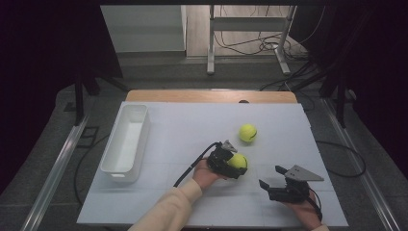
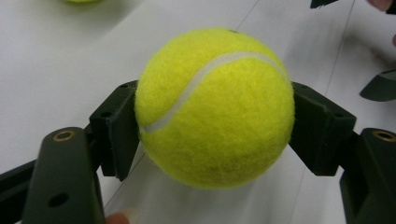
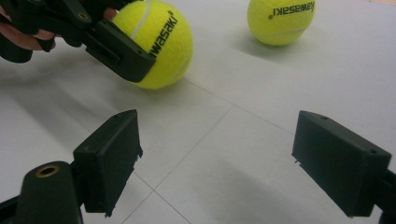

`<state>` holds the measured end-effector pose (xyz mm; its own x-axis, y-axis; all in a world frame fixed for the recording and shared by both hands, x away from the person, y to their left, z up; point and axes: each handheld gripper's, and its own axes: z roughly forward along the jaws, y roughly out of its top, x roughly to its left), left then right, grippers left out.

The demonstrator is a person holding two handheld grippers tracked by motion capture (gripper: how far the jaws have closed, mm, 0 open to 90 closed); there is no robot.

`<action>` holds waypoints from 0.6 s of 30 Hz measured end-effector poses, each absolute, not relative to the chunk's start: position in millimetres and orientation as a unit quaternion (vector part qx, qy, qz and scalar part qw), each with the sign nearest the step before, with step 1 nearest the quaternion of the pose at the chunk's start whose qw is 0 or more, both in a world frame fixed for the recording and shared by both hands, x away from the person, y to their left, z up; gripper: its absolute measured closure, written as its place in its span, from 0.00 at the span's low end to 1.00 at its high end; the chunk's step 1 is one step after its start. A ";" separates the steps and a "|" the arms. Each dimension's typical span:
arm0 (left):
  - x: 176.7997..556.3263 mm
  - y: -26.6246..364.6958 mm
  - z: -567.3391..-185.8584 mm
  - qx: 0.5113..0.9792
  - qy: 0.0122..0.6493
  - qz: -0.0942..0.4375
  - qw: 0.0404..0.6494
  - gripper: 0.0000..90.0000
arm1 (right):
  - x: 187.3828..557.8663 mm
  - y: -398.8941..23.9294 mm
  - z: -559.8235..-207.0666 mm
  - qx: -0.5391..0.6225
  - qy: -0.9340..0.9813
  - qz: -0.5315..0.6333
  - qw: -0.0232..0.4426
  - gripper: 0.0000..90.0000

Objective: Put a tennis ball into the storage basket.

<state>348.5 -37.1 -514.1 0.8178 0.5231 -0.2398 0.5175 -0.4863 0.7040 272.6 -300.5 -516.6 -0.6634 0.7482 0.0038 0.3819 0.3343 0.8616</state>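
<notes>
A yellow tennis ball (image 1: 239, 160) sits near the middle of the white table top (image 1: 192, 125), with my left gripper (image 1: 235, 166) shut on it. In the left gripper view the two black pads (image 2: 121, 135) press on both sides of that ball (image 2: 215, 107). A second tennis ball (image 1: 248, 133) lies free a little farther back. My right gripper (image 1: 270, 176) rests to the right near the front edge, open with nothing between its jaws. The right gripper view looks past its open jaws to the held ball (image 3: 161, 42) and the free ball (image 3: 280, 18).
A long white tub (image 1: 142, 144) stands along the left side of the table, with nothing seen inside it. Behind the table are a metal frame's legs (image 1: 210, 62) and loose cables on the floor. Dark curtains flank both sides.
</notes>
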 end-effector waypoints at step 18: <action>341.7 -13.5 -510.9 0.854 0.307 0.004 0.421 0.29 | 272.2 -301.1 -516.9 0.358 0.791 0.450 0.209 0.18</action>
<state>341.7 -13.5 -510.9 0.8121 0.5271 -0.2505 0.5198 -0.4583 0.7209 272.2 -301.1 -516.9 -0.6563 0.7545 -0.0085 0.3781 0.3387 0.8616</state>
